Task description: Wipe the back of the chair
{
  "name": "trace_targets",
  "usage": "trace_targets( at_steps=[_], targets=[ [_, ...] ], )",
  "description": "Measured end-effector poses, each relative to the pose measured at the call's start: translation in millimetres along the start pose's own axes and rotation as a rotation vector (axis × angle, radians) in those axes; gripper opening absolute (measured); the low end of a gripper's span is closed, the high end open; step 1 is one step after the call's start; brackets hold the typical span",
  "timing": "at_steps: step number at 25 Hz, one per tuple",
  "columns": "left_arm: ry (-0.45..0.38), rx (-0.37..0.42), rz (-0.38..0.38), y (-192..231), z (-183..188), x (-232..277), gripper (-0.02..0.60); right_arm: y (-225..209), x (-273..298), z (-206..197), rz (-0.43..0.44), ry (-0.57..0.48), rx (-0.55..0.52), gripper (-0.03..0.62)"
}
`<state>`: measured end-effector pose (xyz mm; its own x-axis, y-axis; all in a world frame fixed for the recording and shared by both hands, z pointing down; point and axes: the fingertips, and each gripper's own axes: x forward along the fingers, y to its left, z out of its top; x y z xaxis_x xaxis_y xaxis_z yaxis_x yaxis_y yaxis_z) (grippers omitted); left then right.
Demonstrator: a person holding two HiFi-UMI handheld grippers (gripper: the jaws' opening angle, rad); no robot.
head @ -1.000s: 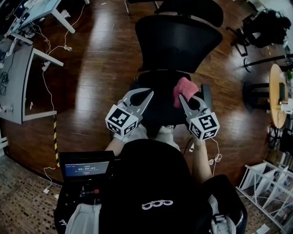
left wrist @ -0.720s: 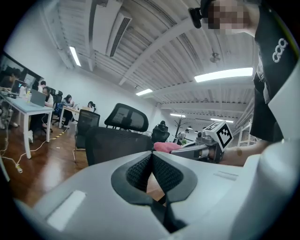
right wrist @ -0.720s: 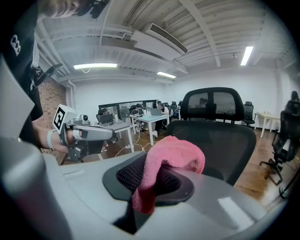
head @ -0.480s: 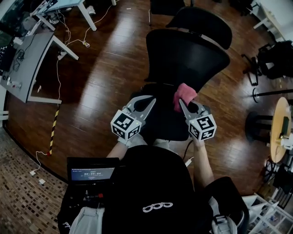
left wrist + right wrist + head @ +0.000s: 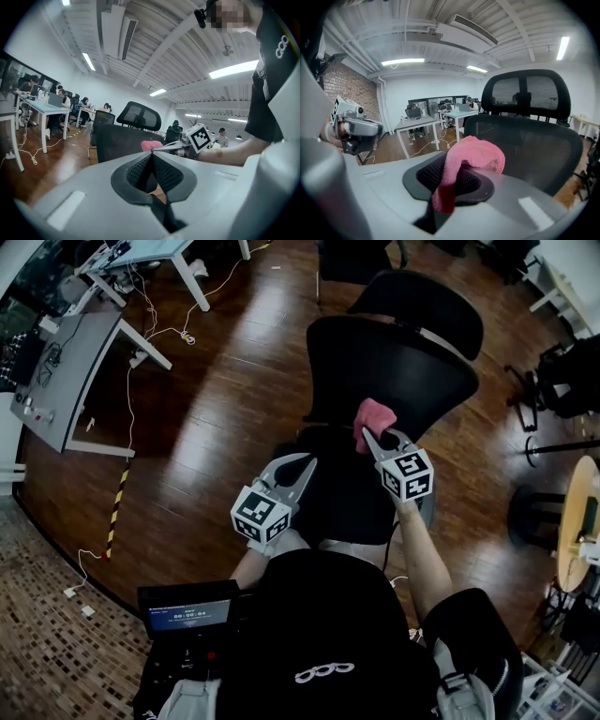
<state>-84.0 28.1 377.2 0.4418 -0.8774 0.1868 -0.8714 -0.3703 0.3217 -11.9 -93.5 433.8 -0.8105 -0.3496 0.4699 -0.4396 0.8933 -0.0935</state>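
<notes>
A black office chair stands before me, its mesh back (image 5: 394, 367) facing me under the headrest (image 5: 422, 301). My right gripper (image 5: 371, 433) is shut on a pink cloth (image 5: 373, 413), held at the lower edge of the back, above the seat (image 5: 337, 479). In the right gripper view the pink cloth (image 5: 471, 157) hangs bunched over the right gripper (image 5: 454, 177), with the chair back (image 5: 525, 140) close ahead. My left gripper (image 5: 307, 465) is shut and holds nothing, low over the seat's left side. The left gripper view shows the chair back (image 5: 117, 140) and the cloth (image 5: 152, 146).
Wooden floor surrounds the chair. Grey desks (image 5: 61, 381) and loose cables (image 5: 141, 329) lie at the left. A round table (image 5: 574, 521) and another chair (image 5: 562, 381) are at the right. A small screen (image 5: 183, 601) sits below my left arm. People sit at distant desks (image 5: 44, 105).
My right gripper has carried the pink cloth forward, from over the seat up to the lower edge of the chair back. The left gripper stays low by the seat.
</notes>
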Motion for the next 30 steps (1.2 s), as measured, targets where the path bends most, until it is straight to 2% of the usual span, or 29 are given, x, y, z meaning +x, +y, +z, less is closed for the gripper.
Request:
trace_targets(
  at_steps=[5, 10, 19, 21, 24, 27, 30],
  targets=[
    [0.004, -0.015, 0.022, 15, 0, -8, -0.011, -14, 72, 16, 0.014, 0.018, -0.062, 0.043],
    [0.004, -0.041, 0.063, 33, 1, -22, -0.012, -16, 144, 54, 0.058, 0.008, -0.131, 0.043],
    [0.059, -0.054, 0.105, 53, -8, -42, -0.012, -2, 243, 111, 0.146, -0.023, -0.175, 0.043],
    [0.078, -0.051, 0.109, 58, -8, -47, -0.011, -7, 257, 116, 0.134, -0.018, -0.179, 0.043],
    [0.1, -0.054, 0.109, 65, -10, -54, -0.012, -28, 265, 119, 0.065, -0.021, -0.152, 0.043],
    [0.104, -0.046, 0.103, 69, -13, -50, -0.011, -63, 255, 119, -0.02, -0.034, -0.097, 0.043],
    [0.106, -0.038, 0.09, 68, -12, -41, -0.012, -90, 239, 117, -0.06, -0.037, -0.067, 0.044]
  ],
)
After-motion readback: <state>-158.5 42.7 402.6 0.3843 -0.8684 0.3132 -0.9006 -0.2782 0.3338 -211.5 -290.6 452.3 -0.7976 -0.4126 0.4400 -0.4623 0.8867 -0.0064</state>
